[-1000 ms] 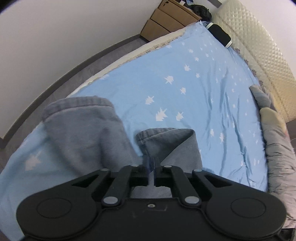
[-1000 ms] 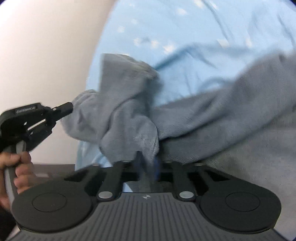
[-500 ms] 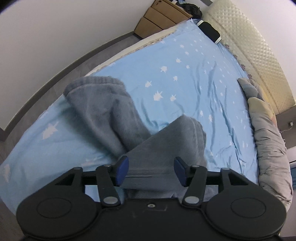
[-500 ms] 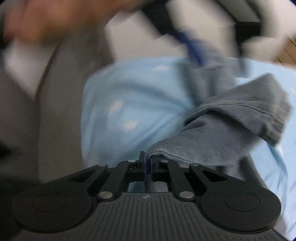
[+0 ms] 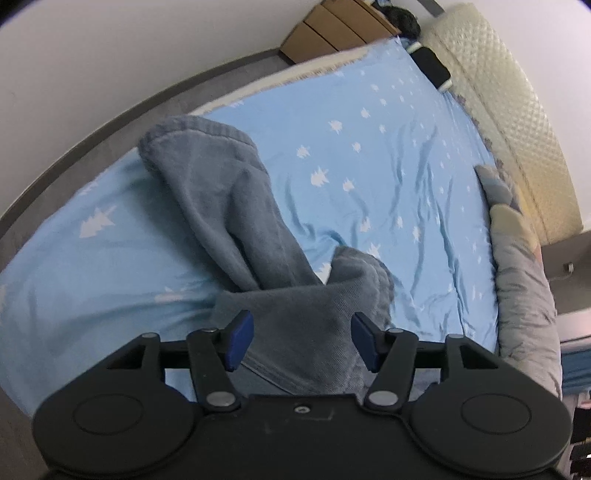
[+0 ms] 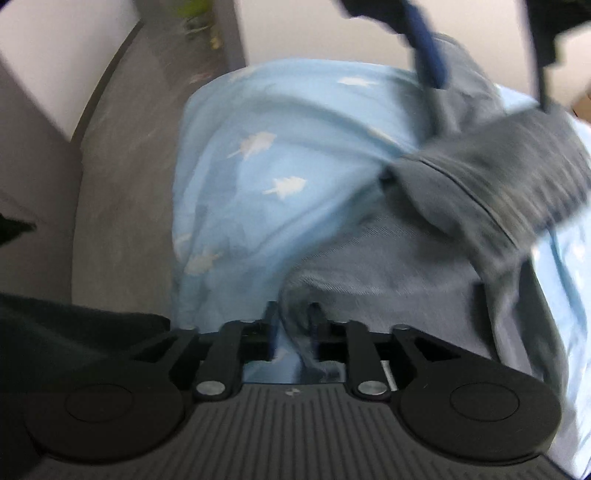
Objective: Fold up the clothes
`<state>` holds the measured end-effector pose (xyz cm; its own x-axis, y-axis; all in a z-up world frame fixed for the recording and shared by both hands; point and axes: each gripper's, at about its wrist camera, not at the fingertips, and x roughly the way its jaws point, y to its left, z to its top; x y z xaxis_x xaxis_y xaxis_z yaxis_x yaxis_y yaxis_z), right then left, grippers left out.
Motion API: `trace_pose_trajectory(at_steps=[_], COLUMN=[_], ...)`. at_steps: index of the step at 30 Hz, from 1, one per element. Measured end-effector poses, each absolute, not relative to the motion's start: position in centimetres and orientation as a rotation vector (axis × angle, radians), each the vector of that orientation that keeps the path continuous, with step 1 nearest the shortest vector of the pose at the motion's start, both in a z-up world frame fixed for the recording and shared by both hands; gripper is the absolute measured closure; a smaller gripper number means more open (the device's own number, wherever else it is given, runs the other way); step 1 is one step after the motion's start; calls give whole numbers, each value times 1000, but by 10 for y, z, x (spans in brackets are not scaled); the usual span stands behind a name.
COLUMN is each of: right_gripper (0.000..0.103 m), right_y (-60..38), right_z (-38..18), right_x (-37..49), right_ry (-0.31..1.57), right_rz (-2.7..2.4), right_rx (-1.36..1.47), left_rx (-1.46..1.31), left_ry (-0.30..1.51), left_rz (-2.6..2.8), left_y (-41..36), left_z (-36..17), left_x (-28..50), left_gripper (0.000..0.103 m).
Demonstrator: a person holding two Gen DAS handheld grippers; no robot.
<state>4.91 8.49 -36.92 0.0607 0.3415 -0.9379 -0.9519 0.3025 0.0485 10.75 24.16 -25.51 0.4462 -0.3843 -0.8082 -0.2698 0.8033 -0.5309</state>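
A grey-blue garment [image 5: 236, 221] lies on the light blue bed sheet [image 5: 388, 155], one part stretched toward the bed's left edge, another folded over near me. My left gripper [image 5: 301, 341] is open above the folded part, its blue pads [image 5: 240, 339] apart and holding nothing. In the right wrist view the garment [image 6: 406, 258] lies ahead, blurred. My right gripper [image 6: 293, 325] has its jaws a narrow gap apart around a fold of the garment's edge. The left gripper's blue fingers [image 6: 428, 55] show at the top.
The bed has a cream quilted headboard [image 5: 517, 110] and a grey duvet [image 5: 524, 295] along its right side. A wooden dresser [image 5: 332, 26] stands beyond the bed. Grey floor [image 6: 122, 184] and white wall run along the bed's left edge.
My left gripper opened and let go of the garment, which dropped folded onto the bed. My right gripper swung across with the garment edge and its jaws have parted slightly.
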Motion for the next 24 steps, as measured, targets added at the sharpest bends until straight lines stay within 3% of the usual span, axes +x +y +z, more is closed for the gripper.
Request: trace_pose_trajectory(at_steps=[1, 15, 18, 21, 24], right_gripper=[70, 70, 70, 69, 62], right_y=[79, -72, -98, -86, -63], right_z=[-367, -349, -346, -336, -326], right_x=[53, 140, 165, 201, 239], right_ry=[1085, 1272, 1278, 1264, 1276], right_rz=[1105, 578, 454, 481, 489], right_rx=[-699, 88, 249, 290, 301], left_rx=[-670, -721, -760, -761, -741], left_ry=[1130, 1202, 1208, 1210, 1213], left_rz=[-92, -2, 27, 38, 55], left_y=[237, 212, 207, 199, 191], left_z=[-253, -246, -247, -249, -255], left_x=[110, 92, 77, 67, 66], left_gripper=[46, 45, 41, 39, 37])
